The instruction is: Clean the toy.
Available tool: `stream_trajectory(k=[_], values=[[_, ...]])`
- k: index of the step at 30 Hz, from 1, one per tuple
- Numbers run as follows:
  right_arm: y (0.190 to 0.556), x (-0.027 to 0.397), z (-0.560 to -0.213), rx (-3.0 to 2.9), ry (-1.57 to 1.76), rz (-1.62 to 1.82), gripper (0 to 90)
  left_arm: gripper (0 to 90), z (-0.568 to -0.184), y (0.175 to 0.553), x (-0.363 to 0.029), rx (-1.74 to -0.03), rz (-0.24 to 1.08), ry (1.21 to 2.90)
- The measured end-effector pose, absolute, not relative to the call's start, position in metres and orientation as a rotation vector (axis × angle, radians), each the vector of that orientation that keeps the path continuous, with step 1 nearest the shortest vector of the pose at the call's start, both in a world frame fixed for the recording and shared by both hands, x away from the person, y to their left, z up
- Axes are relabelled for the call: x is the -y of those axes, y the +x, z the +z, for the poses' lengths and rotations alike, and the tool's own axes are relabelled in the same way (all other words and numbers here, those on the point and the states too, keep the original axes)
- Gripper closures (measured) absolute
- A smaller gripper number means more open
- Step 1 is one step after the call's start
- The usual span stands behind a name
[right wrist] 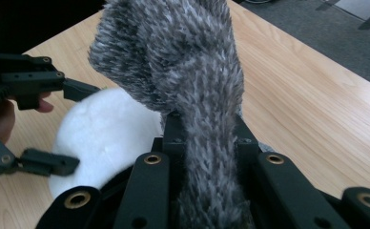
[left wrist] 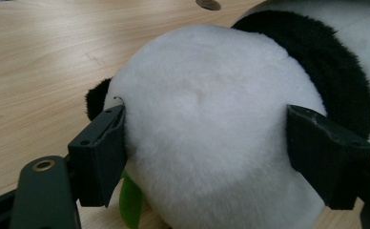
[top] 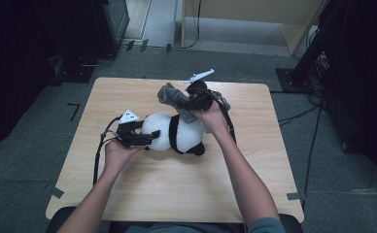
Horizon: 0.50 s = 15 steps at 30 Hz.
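Panda (top: 169,133) lies on its side mid-surface (top: 177,194), its white head clamped between the wide-set jaws of the left tongs (top: 150,138), while the right tongs (top: 196,103) are clenched tight on a grey fuzzy cloth (top: 174,97) held up just behind the toy's body. Best play now, I'd say: the left tongs grip without crushing the plush, and the cloth comes across low and slack so it drapes over the body instead of snagging. One risk is the panda rolling if the left grip loosens.
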State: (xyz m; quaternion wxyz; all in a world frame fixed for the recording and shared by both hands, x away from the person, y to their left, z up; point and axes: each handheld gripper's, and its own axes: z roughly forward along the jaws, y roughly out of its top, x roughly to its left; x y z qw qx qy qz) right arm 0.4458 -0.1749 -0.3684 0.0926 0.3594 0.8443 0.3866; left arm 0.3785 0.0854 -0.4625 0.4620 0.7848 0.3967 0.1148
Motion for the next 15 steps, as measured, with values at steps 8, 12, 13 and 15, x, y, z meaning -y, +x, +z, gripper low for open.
stream_trajectory(k=[8,12,13,15], values=[[0.455,0.144,-0.370,-2.551,1.026,1.133,75.7,19.0,-0.462,0.378,-0.085,-0.978,0.276,1.932],[0.459,0.127,-0.370,-2.575,0.994,1.138,75.5,19.7,-0.462,0.378,-0.085,-0.980,0.272,1.933],[0.460,0.123,-0.370,-2.587,0.988,1.135,75.5,19.9,-0.462,0.378,-0.085,-0.979,0.271,1.933],[0.462,0.115,-0.372,-2.614,0.971,1.143,75.5,20.5,-0.461,0.378,-0.085,-0.982,0.270,1.929]])
